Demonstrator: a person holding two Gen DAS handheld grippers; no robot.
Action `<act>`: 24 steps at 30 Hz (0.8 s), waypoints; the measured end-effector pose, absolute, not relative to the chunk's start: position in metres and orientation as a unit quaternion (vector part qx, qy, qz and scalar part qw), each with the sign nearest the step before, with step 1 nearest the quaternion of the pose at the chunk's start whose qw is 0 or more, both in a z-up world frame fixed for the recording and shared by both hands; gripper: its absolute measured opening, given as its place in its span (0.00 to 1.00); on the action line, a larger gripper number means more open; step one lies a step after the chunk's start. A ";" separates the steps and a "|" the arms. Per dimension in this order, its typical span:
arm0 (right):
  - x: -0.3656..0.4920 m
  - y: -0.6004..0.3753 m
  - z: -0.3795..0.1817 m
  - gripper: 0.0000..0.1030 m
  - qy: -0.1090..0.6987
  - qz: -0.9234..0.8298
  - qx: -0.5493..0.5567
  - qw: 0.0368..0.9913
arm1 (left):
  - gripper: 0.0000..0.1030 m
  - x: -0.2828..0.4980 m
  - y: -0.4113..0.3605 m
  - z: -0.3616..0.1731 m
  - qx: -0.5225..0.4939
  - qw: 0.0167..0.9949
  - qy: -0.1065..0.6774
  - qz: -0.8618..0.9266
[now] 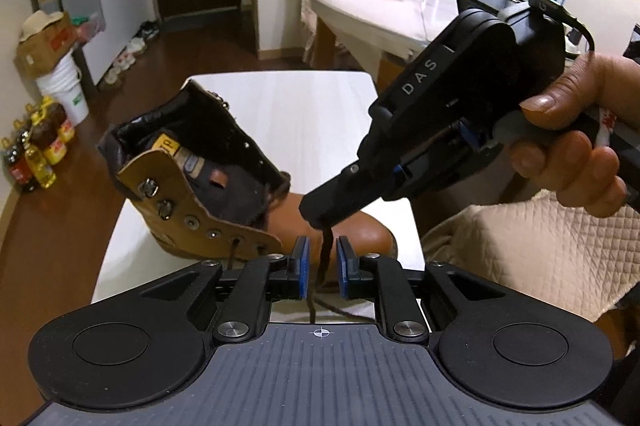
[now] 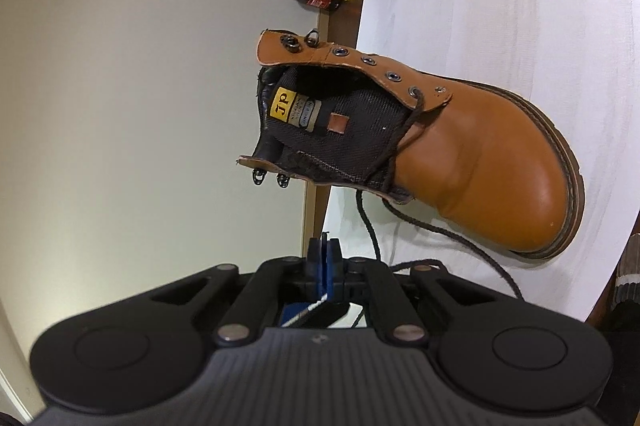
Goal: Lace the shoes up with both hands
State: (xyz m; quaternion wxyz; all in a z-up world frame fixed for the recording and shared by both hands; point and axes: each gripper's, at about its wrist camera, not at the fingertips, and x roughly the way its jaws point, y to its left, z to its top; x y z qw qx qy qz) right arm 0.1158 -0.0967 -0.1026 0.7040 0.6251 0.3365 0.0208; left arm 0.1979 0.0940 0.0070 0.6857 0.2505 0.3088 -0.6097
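A tan leather boot lies on a small white table, its dark tongue exposed and its upper eyelets empty. A dark brown lace comes out of its lowest eyelets. In the left wrist view my right gripper reaches in from the right, shut on the lace just above the boot's toe. The lace hangs down from it between the blue pads of my left gripper, which stands open without pressing the lace. In the right wrist view my right gripper is shut, the lace end poking out, with the boot beyond and the loose lace trailing over the table.
A person's hand holds the right gripper's handle. A quilted chair cover is close on the right. Cooking-oil bottles stand on the floor at the left. A larger table stands behind.
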 end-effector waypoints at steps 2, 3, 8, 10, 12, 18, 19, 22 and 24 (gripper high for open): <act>0.115 -0.096 -0.102 0.03 0.336 0.020 0.625 0.704 | 0.05 0.199 0.094 0.007 0.247 0.680 0.313 -0.616; 0.115 -0.096 -0.101 0.03 0.336 0.019 0.626 0.704 | 0.05 0.199 0.094 0.008 0.245 0.676 0.310 -0.622; 0.113 -0.096 -0.095 0.07 0.331 0.017 0.623 0.708 | 0.04 0.202 0.094 0.010 0.251 0.682 0.300 -0.618; 0.111 -0.098 -0.087 0.13 0.333 -0.009 0.596 0.731 | 0.04 0.204 0.092 0.011 0.260 0.688 0.295 -0.610; 0.112 -0.097 -0.073 0.16 0.346 -0.051 0.527 0.775 | 0.04 0.207 0.090 0.013 0.263 0.693 0.290 -0.605; 0.141 -0.073 -0.049 0.17 0.402 -0.085 0.235 0.881 | 0.04 0.219 0.060 0.014 0.290 0.715 0.286 -0.569; 0.150 -0.068 -0.051 0.17 0.408 -0.077 0.186 0.891 | 0.04 0.221 0.055 0.013 0.294 0.719 0.289 -0.560; 0.170 -0.066 -0.062 0.17 0.408 -0.053 0.118 0.904 | 0.04 0.225 0.041 0.011 0.303 0.727 0.303 -0.536; 0.181 -0.071 -0.071 0.17 0.410 -0.038 0.112 0.904 | 0.05 0.228 0.025 0.007 0.312 0.733 0.321 -0.512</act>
